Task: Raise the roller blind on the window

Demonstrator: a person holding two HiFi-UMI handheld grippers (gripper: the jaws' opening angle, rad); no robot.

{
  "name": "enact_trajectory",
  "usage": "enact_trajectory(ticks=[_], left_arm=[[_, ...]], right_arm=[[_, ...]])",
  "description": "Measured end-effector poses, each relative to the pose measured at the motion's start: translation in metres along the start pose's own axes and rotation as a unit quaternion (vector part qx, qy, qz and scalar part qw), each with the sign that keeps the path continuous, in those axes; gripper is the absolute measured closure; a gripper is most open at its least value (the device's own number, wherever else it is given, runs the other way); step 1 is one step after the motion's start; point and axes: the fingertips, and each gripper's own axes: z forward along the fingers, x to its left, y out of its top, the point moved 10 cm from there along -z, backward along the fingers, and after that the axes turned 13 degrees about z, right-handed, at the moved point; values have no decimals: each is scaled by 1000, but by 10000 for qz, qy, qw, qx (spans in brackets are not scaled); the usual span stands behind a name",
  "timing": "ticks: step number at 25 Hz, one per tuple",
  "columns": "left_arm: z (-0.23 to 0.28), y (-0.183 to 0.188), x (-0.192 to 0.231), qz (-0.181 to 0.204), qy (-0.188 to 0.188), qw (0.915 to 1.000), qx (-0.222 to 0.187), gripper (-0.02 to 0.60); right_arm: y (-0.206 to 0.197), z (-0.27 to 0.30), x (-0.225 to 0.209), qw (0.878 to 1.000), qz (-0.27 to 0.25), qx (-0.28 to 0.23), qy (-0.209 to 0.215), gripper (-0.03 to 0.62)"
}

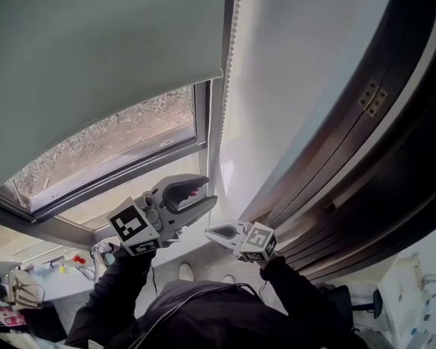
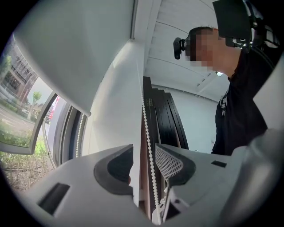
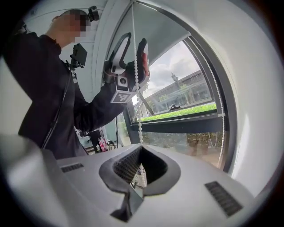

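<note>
Over at the left, the blind [image 1: 100, 62] covers the upper part of the window [image 1: 132, 136], its bottom edge slanting from 8 o'clock up toward 2, with bare glass below it. So the blind looks partly up, with more to go. The left claw [image 1: 210, 191] sits level and high, jaws standing wide. In its own view the chain [image 2: 148, 142] runs straight through the gap from 12 to 6, closer to the meshed pad at 3 o'clock, and neither pad presses it, so there's no grip there. Move right and lower to the right claw [image 3: 140, 153], clamped narrow on that same chain, beads pinched between the pads and the line rising taut to 12 o'clock through the left claw above.

Here's what the next move turns on. The chain's long axis is vertical and the left claw is the upper one, already straddling it. My read is that a simple squeeze there would take the chain, a little sideways nudge toward 9 centring it first, and then the lower claw could let go
</note>
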Motion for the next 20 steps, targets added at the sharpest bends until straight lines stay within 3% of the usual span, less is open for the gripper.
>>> enact_trajectory(ticks=[2,4,5,14,15,17,20], left_arm=[[3,1,0,35,-35,10000,44,431],[4,1,-1,24,-103,9999,54,541],[4,1,-2,-25,-157,9999,27,559],[2,-2,-3,74,-73,9998,140,568],[1,-5,-3,71,-60,9998,171,568],[0,-15,-5,19,-73,9996,273,568],[-4,-43,-12,-149,-70,9988,466,568]], right_arm=[[0,-1,-1,10000,36,-32,-2,588],[0,-1,-1,10000,37,-45,2,588],[0,0,-1,10000,24,-35,13,588],[4,-2,0,9989,-261,400,23,586],[5,-2,0,9987,-221,444,106,544],[13,-7,0,9992,-53,252,310,385],[47,-31,1,9986,100,-427,295,334]])
